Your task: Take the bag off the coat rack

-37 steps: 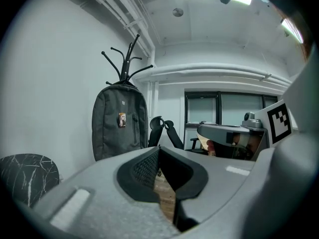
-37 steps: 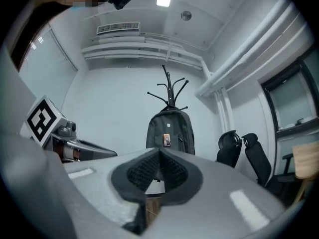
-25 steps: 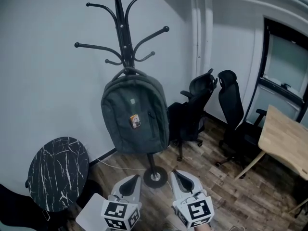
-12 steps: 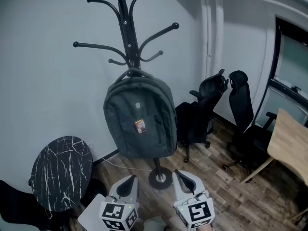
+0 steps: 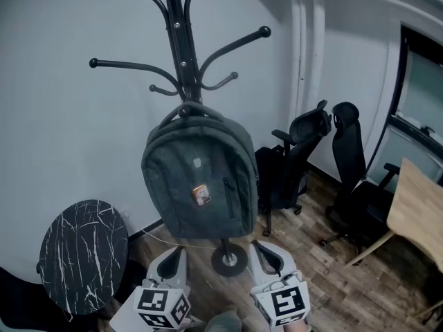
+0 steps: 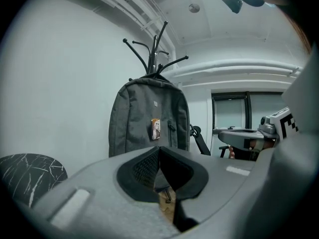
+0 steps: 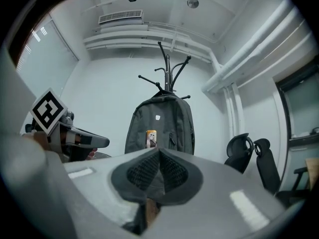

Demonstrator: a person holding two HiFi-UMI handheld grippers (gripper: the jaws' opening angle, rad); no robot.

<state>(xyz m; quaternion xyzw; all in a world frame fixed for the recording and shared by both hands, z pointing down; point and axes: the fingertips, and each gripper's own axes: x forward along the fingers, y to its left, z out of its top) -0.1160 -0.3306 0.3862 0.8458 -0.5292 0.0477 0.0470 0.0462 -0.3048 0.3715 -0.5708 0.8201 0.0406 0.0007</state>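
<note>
The grey bag (image 5: 199,185) hangs by its top loop from the black coat rack (image 5: 181,54), resting against the pole. Left gripper (image 5: 173,256) and right gripper (image 5: 263,249) sit below it, apart from it; both jaws are clenched, grasping nothing

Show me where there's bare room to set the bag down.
The round table, left of the rack base, has a bare top. The floor between that base and the desk is free too. Further back, the two chairs crowd the corner by the wall.
</note>
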